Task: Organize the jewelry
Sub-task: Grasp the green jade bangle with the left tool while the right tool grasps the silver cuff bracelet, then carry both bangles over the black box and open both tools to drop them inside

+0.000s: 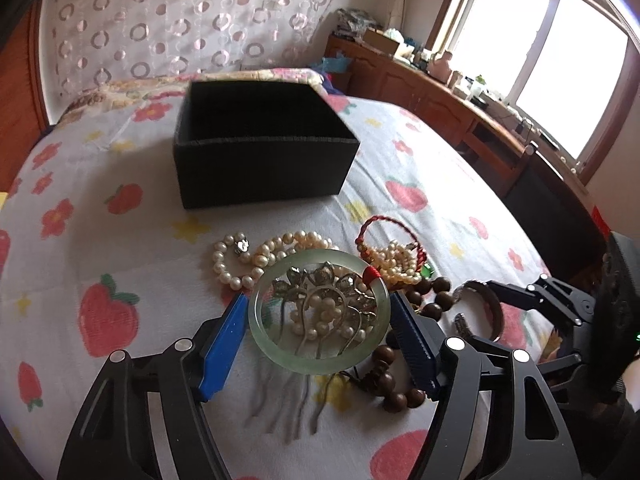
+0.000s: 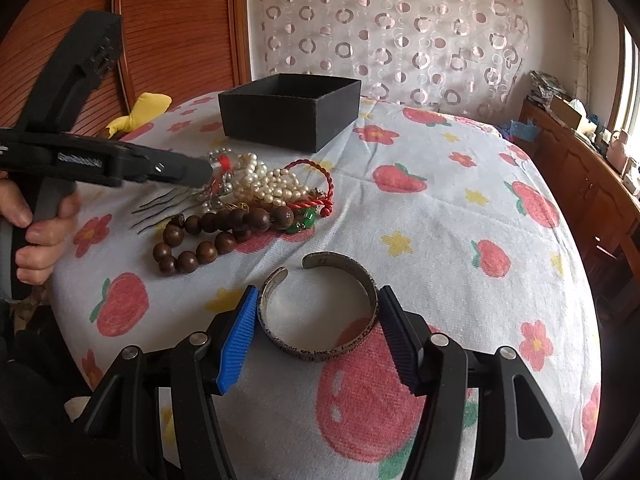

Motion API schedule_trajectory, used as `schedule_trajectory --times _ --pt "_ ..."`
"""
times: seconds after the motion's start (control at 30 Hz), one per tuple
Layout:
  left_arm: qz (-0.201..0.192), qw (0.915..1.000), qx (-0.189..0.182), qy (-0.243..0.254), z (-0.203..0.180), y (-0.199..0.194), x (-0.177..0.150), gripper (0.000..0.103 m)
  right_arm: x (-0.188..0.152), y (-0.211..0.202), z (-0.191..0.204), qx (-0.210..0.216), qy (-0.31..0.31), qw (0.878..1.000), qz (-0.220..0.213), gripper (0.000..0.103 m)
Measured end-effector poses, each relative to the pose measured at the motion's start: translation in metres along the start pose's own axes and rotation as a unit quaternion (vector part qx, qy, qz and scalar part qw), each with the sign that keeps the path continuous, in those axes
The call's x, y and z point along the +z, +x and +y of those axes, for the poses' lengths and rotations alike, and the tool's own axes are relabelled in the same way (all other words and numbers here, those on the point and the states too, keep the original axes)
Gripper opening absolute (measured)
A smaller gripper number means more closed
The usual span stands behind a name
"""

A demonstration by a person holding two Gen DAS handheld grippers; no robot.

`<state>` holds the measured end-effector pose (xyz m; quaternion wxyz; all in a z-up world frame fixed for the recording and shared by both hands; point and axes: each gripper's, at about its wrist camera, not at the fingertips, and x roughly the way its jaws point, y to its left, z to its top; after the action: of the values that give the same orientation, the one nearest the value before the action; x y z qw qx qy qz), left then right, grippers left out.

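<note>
The jade bangle (image 1: 318, 316) lies on the bed (image 1: 120, 240) atop a silver hair comb (image 1: 320, 300), at the near edge of the jewelry heap. The left tool (image 1: 318, 320) straddles it, both blue pads touching or almost touching its rim; whether they press I cannot tell. Pearls (image 1: 240, 260) crowd the bangle's far side, wooden beads (image 1: 400, 376) its right, and a red cord bracelet (image 1: 390, 240) lies beyond. The black box (image 1: 264, 144) stands open past the heap, with bare bedspread between. To the right, well clear of the heap, the right tool (image 2: 316, 324) brackets a silver cuff (image 2: 320, 312), pads against its sides in what looks like a pinch. Open bedspread runs right of the cuff to the mattress edge.
</note>
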<state>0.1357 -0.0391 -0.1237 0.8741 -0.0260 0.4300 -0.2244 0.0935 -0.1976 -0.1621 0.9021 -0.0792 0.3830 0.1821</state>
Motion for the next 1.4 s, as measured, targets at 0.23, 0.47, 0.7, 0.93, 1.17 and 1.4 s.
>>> schedule_trajectory --times 0.23,0.47,0.7,0.93,1.17,1.4 --pt "-0.037 0.9993 0.006 0.009 -0.004 -0.025 0.009 0.069 0.006 -0.002 -0.002 -0.001 0.005 1.000 -0.011 0.062" --pt "-0.063 0.9975 0.027 0.016 0.000 -0.032 0.039 0.069 0.031 -0.009 -0.003 -0.003 -0.004 0.999 -0.036 0.062" --pt "-0.077 0.9955 0.047 0.029 0.003 -0.025 0.070 0.069 0.059 -0.012 -0.007 -0.004 -0.011 0.998 -0.062 0.062" --pt "-0.069 0.9954 0.058 0.032 0.010 0.001 0.097 0.069 0.087 -0.009 -0.015 -0.002 -0.009 0.997 -0.079 0.062" --pt "-0.045 0.9962 0.071 0.023 0.021 0.031 0.106 0.069 0.105 0.003 -0.028 -0.006 -0.004 0.997 -0.076 0.063" --pt "-0.044 0.9959 0.078 0.018 0.027 0.034 0.111 0.069 0.119 0.019 -0.038 -0.011 -0.001 0.998 -0.068 0.063"
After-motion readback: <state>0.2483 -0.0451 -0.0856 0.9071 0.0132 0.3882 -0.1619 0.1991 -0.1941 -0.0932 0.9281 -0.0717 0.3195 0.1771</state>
